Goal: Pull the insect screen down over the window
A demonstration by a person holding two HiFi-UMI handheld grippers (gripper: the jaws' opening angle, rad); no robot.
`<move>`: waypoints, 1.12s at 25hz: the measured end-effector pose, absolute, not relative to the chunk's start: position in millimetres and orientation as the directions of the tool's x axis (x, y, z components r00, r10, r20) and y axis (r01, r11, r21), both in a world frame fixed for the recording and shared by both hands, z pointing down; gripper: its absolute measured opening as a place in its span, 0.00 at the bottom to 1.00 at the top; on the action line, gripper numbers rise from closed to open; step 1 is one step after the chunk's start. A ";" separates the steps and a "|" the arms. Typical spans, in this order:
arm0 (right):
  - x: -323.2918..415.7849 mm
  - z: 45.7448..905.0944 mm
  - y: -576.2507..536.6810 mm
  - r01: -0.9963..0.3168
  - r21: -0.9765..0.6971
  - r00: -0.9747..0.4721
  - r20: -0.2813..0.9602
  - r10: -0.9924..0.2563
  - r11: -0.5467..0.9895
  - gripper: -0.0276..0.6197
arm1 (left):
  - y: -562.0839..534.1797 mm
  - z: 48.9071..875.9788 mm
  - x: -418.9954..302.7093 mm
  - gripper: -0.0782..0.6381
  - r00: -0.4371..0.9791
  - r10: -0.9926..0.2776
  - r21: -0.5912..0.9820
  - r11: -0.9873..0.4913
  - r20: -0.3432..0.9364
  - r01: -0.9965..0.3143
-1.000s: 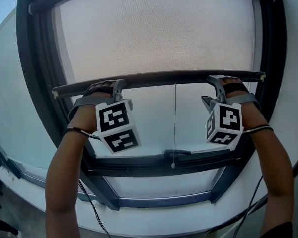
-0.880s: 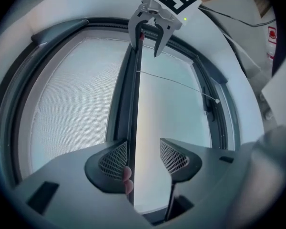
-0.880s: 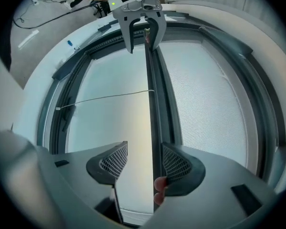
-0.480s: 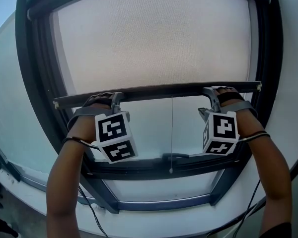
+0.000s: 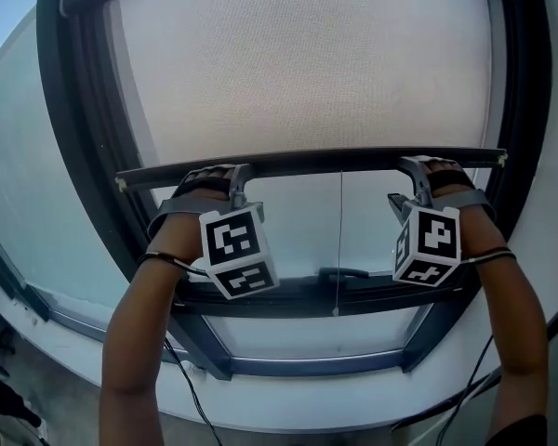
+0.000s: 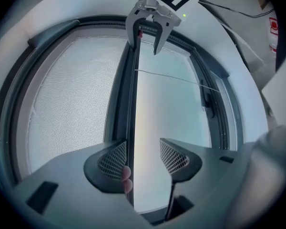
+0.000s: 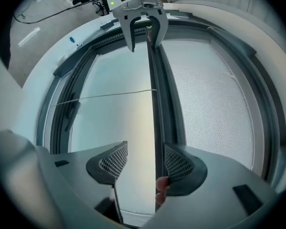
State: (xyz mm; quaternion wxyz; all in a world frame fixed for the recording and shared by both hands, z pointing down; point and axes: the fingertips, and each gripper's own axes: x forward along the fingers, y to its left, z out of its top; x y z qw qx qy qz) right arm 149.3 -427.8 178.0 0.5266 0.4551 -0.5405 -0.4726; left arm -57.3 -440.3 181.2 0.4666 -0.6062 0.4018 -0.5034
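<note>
Insect screen bar (image 5: 307, 163) between spread jaws of left claw (image 6: 142, 155), freshly narrowed, and right claw (image 7: 144, 160), forearms (image 5: 135, 342) upraised.

Window frame (image 5: 60, 110) top past the head view's edge

Head view faces window (image 5: 79, 156) — gripper views, close, share screen bar (image 5: 307, 163).
</note>
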 end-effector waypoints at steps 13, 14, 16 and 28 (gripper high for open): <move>153.3 237.6 -429.4 0.035 0.977 -0.010 0.209 -0.978 0.209 0.40 | -442.4 241.4 -54.2 0.41 0.173 -0.941 -0.955 -0.298 0.292 -0.009; 153.3 242.5 -429.1 0.033 0.977 -0.009 0.211 -0.978 0.210 0.40 | -442.1 246.3 -54.1 0.41 0.174 -0.939 -0.953 -0.301 0.295 -0.009; 152.9 249.5 -428.1 0.025 0.977 -0.006 0.210 -0.978 0.210 0.40 | -440.2 253.5 -54.0 0.41 0.175 -0.938 -0.952 -0.305 0.298 -0.011; 152.2 321.0 -422.6 -0.015 0.945 0.000 0.327 -0.945 0.326 0.41 | -434.3 324.5 -52.0 0.41 0.181 -0.918 -0.930 -0.366 0.353 -0.043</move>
